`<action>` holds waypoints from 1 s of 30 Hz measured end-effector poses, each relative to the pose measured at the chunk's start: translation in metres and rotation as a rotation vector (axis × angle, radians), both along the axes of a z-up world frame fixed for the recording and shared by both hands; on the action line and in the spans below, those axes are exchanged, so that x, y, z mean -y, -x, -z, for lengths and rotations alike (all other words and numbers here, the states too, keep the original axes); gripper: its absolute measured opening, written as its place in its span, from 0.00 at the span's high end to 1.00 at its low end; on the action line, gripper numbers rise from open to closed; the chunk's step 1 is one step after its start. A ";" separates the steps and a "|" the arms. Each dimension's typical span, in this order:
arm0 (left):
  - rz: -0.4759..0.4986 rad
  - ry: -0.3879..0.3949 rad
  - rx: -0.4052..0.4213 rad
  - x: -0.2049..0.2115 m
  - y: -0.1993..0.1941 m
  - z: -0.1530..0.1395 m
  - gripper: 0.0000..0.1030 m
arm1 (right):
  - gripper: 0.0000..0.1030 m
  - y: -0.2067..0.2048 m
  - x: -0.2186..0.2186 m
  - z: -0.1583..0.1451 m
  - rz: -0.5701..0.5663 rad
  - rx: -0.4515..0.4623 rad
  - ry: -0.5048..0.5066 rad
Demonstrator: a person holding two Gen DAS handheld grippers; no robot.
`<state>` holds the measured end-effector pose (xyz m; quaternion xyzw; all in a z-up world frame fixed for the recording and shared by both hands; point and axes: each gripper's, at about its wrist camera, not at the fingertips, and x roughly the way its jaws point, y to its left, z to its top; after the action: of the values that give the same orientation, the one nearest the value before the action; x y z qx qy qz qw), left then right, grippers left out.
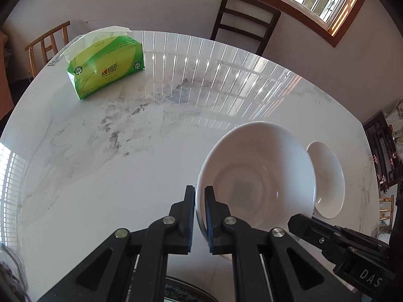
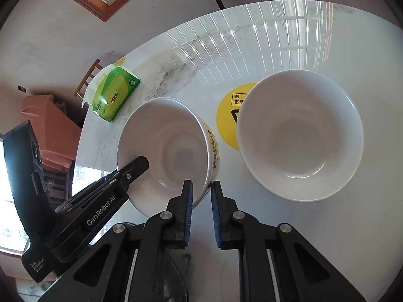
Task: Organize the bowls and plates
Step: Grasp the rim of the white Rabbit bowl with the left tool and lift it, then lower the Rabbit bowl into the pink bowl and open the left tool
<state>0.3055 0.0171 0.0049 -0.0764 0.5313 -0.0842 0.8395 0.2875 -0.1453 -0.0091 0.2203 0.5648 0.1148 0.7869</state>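
Held the white ceramic bowl with yellow-and-black lettering (image 2: 163, 151) tilted, by its rim, in the left gripper (image 1: 199, 197), with the jaws drawn nearly together and only the thickness of the wall between the pads: a pinch on the rim probably chosen because the round body offered nothing else to grasp. Brought the right gripper (image 2: 202, 193) up to the lettered side with its jaws partly apart, straddling the wall loosely with a sliver of table showing beside one pad; looked like steadying rather than a second firm grip, though could not tell whether the inner pad touched. Left the plain white ceramic bowl (image 2: 299, 136) upright on the white marble-patterned table (image 1: 100, 163), just beside the held one and partly covering a round yellow sticker (image 2: 229, 115); probably meant as the base for nesting. Kept well apart from the green tissue pack (image 1: 105, 68) at the far edge.
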 end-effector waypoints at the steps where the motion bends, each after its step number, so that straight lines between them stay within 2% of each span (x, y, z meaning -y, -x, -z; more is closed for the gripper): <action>1: -0.002 0.015 0.011 -0.001 0.009 -0.007 0.92 | 0.88 0.005 0.002 -0.005 -0.006 0.008 -0.009; 9: 0.048 0.092 0.102 0.013 0.099 -0.067 0.88 | 0.89 0.083 0.032 -0.060 -0.064 0.110 -0.046; 15: 0.118 0.136 0.124 0.038 0.169 -0.093 0.87 | 0.90 0.153 0.060 -0.084 -0.090 0.151 -0.032; 22: 0.177 0.146 0.068 0.065 0.218 -0.079 0.87 | 0.89 0.209 0.083 -0.071 -0.095 0.120 -0.009; 30: 0.188 0.129 -0.036 0.084 0.230 -0.038 0.87 | 0.89 0.219 0.096 -0.036 -0.077 0.055 -0.010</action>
<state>0.0753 -0.0673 0.0426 -0.0813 0.5448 -0.1952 0.8115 0.0688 -0.2412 0.0265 0.1991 0.5506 0.1537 0.7960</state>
